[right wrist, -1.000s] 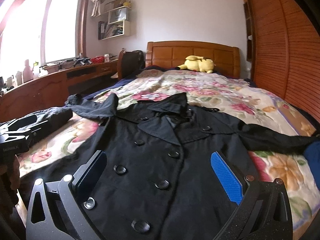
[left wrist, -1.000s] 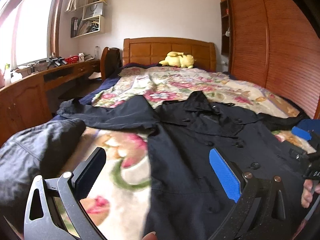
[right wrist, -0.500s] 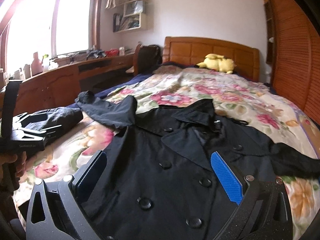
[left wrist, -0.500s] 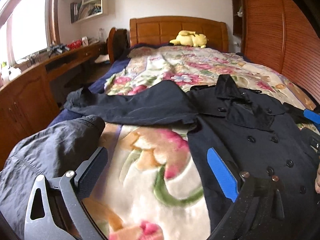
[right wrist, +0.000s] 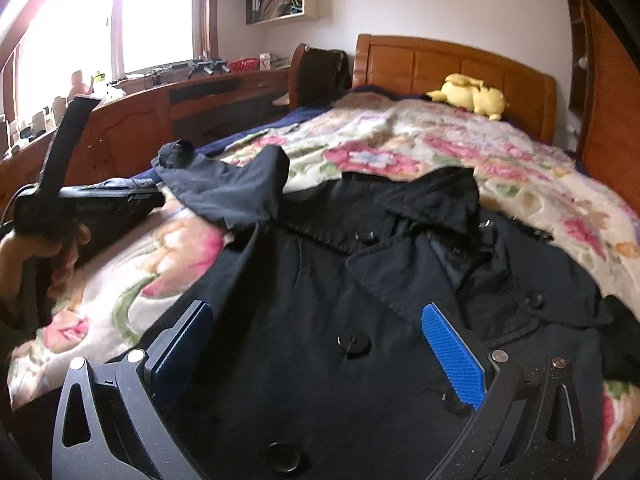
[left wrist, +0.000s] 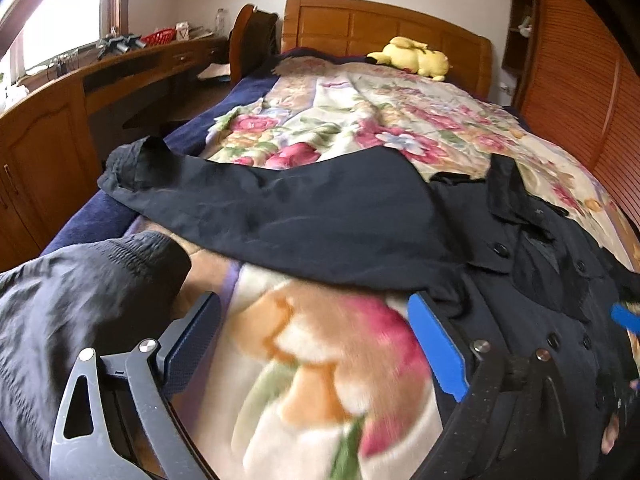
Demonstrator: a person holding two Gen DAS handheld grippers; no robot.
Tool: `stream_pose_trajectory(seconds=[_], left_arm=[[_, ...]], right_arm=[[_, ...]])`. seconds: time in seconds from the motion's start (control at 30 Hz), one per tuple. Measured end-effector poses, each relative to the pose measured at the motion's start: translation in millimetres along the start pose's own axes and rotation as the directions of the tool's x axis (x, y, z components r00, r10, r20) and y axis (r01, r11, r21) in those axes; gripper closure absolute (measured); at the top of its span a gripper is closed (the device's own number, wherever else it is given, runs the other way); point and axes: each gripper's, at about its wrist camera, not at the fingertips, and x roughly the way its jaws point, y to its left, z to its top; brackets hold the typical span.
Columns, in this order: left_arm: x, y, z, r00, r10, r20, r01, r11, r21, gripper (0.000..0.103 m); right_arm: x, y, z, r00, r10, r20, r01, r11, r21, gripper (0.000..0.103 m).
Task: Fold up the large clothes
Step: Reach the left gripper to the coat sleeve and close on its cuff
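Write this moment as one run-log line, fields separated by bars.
stage: pre-grasp | left gripper: open, over blanket near sleeve | right gripper: open, above coat front | coat: unfolded

Yellow plush toy [left wrist: 412, 58] by wooden headboard [left wrist: 384, 30]

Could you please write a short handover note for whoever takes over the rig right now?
Left tool: open, holding nothing, over the floral blanket beside the coat's outstretched sleeve.
Right tool: open, holding nothing, over the front of the black coat.
The coat lies face up and buttoned on the bed, collar toward the headboard. A second dark garment lies at the near left corner.
Done: coat spread out. Left: all folds, starting with the sleeve.
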Motion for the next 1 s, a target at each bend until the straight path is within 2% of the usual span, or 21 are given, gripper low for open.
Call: stream_pose_trajectory(seconds=[0.17,0.27,0.43,0.5,0.63,0.77,0.83,0.93,1.0], left_arm=[[33,5,16,0.999,-0.004,-0.041,0.002,0.999,-0.054,0.009],[54,7,26,0.997,-0.019,-0.072,0.011,0.994,-0.104,0.009],[82,15,39,0.992,0.020,-0.127,-0.040,0.987,-0.156,0.017],[85,19,40,0.993,0.038,-0.116,-0.058,0.982,-0.178,0.023],[88,31,42,0.991,0.080,-0.105,-0.102,0.969,-0.226,0.026],[101,40,38,0.979,0.120,-0.165,-0.156,0.963,-0.222,0.027],[106,43,35,0.975,0.119,-0.187,-0.160,0.961,-0.225,0.028],[109,43,33,0.975,0.107,-0.195,-0.151,0.962,-0.227,0.033],[108,45,32,0.980,0.076,-0.185,-0.122,0.960,-0.250,0.047]], right_arm=[[8,-4,13,1.000,0.008,0.004,-0.008,1.000,-0.001,0.000],[9,-1,9,1.000,0.009,0.008,-0.009,1.000,-0.007,0.000],[18,3,4,1.000,-0.015,-0.009,0.015,1.000,-0.021,0.000],[17,2,4,1.000,-0.018,-0.007,0.018,1.000,-0.015,0.000],[17,2,4,1.000,-0.021,0.001,0.021,1.000,-0.008,0.000],[18,4,3,1.000,-0.023,0.002,0.023,1.000,-0.014,0.000],[17,5,2,1.000,-0.023,0.004,0.023,1.000,-0.018,0.000],[15,3,1,1.000,-0.022,0.009,0.022,1.000,-0.021,0.000],[15,3,1,1.000,-0.021,0.010,0.021,1.000,-0.020,0.000]])
